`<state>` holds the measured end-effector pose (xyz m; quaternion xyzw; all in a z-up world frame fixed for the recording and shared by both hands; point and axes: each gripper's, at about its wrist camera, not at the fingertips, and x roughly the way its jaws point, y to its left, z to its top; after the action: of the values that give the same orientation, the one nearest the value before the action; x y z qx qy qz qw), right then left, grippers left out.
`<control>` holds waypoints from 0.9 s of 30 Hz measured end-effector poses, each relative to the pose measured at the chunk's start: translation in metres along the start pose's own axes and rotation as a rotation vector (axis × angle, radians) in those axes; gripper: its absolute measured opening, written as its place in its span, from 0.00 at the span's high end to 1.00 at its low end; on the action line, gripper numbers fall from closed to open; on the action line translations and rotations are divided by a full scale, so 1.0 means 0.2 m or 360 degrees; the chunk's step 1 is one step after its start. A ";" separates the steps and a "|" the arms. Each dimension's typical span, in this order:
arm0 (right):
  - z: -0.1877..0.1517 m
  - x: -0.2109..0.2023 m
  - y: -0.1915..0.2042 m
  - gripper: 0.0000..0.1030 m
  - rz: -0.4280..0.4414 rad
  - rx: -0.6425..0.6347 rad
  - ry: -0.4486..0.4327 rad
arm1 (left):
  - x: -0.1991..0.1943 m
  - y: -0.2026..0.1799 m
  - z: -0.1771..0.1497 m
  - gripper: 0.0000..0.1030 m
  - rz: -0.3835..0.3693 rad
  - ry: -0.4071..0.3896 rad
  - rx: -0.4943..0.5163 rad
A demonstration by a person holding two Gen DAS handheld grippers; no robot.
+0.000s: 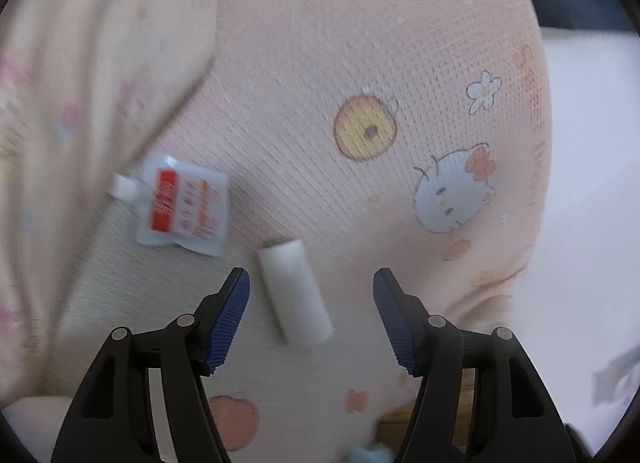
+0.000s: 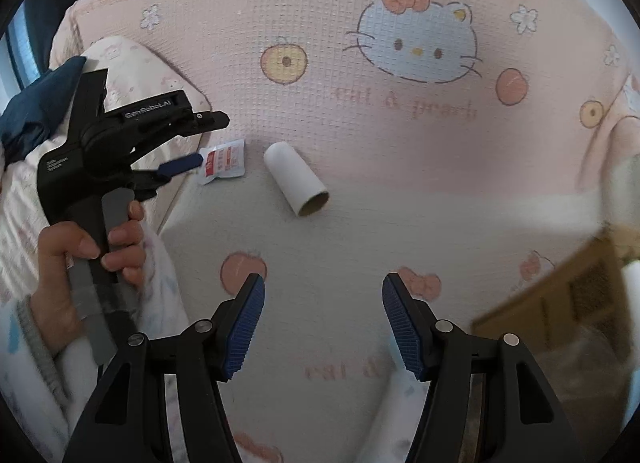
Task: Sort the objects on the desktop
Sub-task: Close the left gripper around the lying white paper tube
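Left wrist view has the left tongs [image 1: 311,313] spread apart around a white cardboard tube [image 1: 294,291] lying untouched on the cartoon blanket [image 1: 320,63], sachet [image 1: 184,205] at ten o'clock, right tongs [image 2: 323,327] likewise apart, empty

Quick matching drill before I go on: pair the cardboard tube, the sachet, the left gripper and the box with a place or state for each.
Things:
1. cardboard tube
2. sachet
3. left gripper
4. cardboard box

Places or states:
A. brown, at the right edge of the right wrist view
B. white with red print, lying flat beside the tube
C. lying on its side, hollow end showing
D. jaws open, nothing between the pads

Pairs: 1-C, 2-B, 3-D, 4-A
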<state>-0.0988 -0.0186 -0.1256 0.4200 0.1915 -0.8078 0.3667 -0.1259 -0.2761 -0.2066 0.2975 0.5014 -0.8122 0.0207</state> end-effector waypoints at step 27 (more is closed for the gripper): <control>0.22 0.70 -0.06 0.38 0.0134 0.0314 0.0222 | 0.51 -0.02 0.17 0.50 0.0166 0.0244 0.0071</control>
<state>-0.1841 -0.0980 -0.2158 0.5168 0.1183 -0.7754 0.3430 -0.2277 -0.2750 -0.2433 0.3849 0.4670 -0.7959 0.0179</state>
